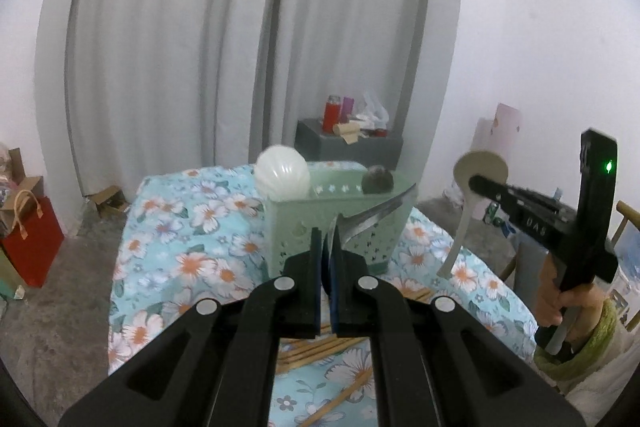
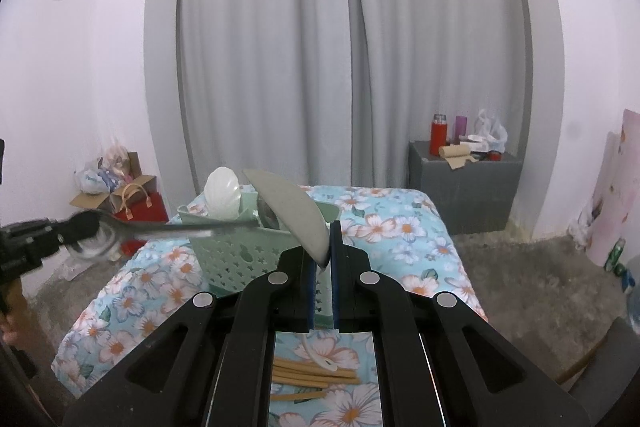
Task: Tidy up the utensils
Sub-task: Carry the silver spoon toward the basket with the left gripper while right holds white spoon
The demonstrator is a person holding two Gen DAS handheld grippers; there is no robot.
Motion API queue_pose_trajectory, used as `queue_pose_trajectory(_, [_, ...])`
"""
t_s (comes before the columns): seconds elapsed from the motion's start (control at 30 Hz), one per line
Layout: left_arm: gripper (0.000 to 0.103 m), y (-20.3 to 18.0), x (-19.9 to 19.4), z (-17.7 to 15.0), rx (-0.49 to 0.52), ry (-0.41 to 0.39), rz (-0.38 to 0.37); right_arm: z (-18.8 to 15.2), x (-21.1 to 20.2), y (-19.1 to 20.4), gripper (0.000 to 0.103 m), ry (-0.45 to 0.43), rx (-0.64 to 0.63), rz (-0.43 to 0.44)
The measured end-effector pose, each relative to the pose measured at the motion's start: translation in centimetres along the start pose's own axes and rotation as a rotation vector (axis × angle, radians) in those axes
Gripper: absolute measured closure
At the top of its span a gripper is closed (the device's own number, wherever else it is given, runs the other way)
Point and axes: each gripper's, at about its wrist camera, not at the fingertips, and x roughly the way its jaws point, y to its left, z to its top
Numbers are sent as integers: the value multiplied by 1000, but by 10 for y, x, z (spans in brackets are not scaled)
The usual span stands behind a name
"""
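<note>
Lifting both clamped utensils, each hand-held gripper should tip handles down into the green basket (image 1: 340, 223): left hand-held gripper (image 1: 329, 259) pinches a metal spoon (image 1: 372, 217), right hand-held gripper (image 2: 325, 259) a beige ladle (image 2: 292, 207).

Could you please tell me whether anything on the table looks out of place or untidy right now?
Yes: the wooden chopsticks lie scattered loose on the floral tablecloth, not in the green basket with the other utensils.

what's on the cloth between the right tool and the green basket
Only bare floral cloth shows there in the right wrist view; the chopsticks lie nearer, under the right tool, not toward the green basket.
</note>
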Motion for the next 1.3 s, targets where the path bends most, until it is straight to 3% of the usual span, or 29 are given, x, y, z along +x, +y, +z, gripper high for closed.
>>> queue_pose_trajectory(0.2, [101,7,-10,18,3,-44,34,0,2,-4,99,-1,13,9])
queue_pose_trajectory(0.33, [101,11,-4,30,50,-31,85,1,4,-6,99,2,17,11])
queue_pose_trajectory(0.6, [100,9,24,66,293,125,248,2,5,-9,99,1,22,15])
queue_pose_trajectory(0.73, [100,-6,37,76,477,212,290,1,6,-11,99,0,30,16])
queue_pose_trajectory(0.97, [100,-26,69,68,702,349,335,1,7,-12,99,-3,36,19])
queue_pose_trajectory(1.17, [100,-28,93,76,700,378,314,1,8,-13,99,-6,39,22])
queue_pose_trajectory(1.3, [96,-23,109,90,550,340,230,1,10,-13,99,0,46,28])
